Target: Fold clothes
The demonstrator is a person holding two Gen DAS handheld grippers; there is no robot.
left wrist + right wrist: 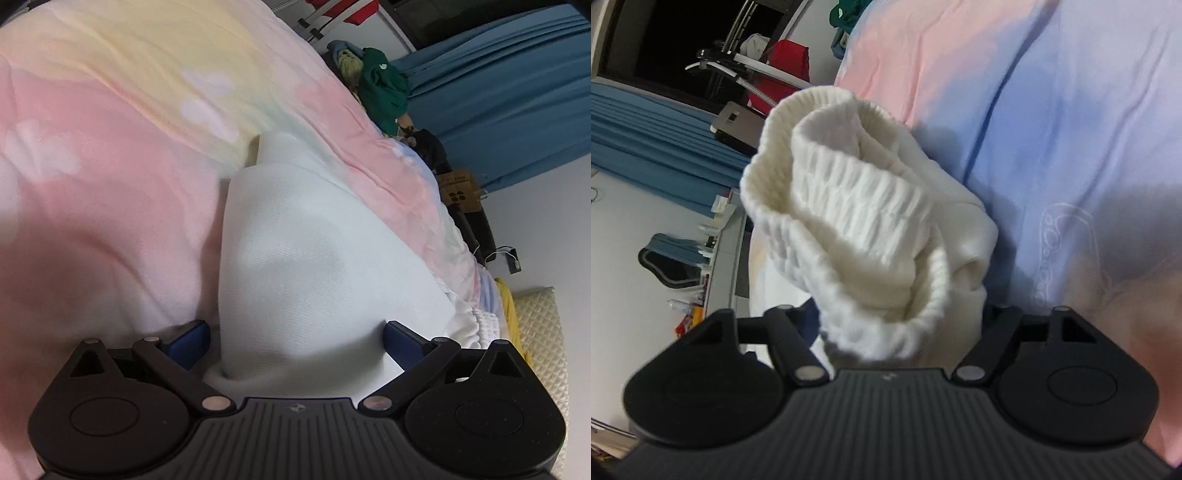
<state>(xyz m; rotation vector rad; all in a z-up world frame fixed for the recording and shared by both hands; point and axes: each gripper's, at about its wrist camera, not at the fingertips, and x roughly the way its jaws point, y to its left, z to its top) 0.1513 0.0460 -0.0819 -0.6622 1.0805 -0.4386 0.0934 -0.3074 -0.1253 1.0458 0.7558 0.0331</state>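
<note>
While the left gripper stood with its blue-padded fingers spread wide, a smooth white knit garment lay between them and ran out toward twelve o'clock, where its narrow end rested on the pastel pink and yellow quilted bedcover. Whether the pads pressed the cloth could not be told from the left wrist view; they looked apart from it on both sides. At two o'clock a heap of green and yellow clothes sat at the bed's far edge, with blue pleated curtains beyond it and a brown cardboard box at three o'clock.

The right gripper had its fingers wide around a white ribbed sock cuff, bunched and folded over itself, its open mouth turned toward the camera. Only the dark blue pad at nine o'clock showed; the cloth hid the other, so a firm clasp could not be confirmed. The sock rose toward eleven o'clock, above a pink and lilac bedcover spreading from one to four o'clock. A red cloth on a white rack stood at eleven o'clock.
</note>
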